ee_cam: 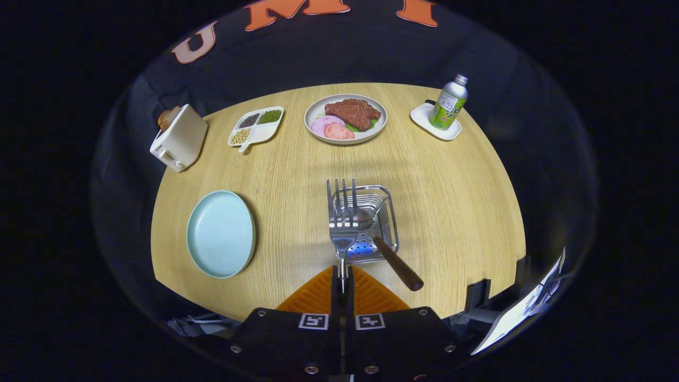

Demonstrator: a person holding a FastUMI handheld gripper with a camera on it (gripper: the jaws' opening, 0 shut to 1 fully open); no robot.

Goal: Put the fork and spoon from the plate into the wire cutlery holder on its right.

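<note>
- The hand-held gripper is pinching the fork by its handle, fingers closed on it, tines pointing away over the wire cutlery holder.
- The spoon is leaning in that holder, its brown handle sticking out.
- The light blue plate is lying bare on the worktop, left of the holder.

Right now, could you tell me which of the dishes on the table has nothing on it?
The pale blue plate, left of the gripper shut on the fork; the others carry food or a bottle.
</note>
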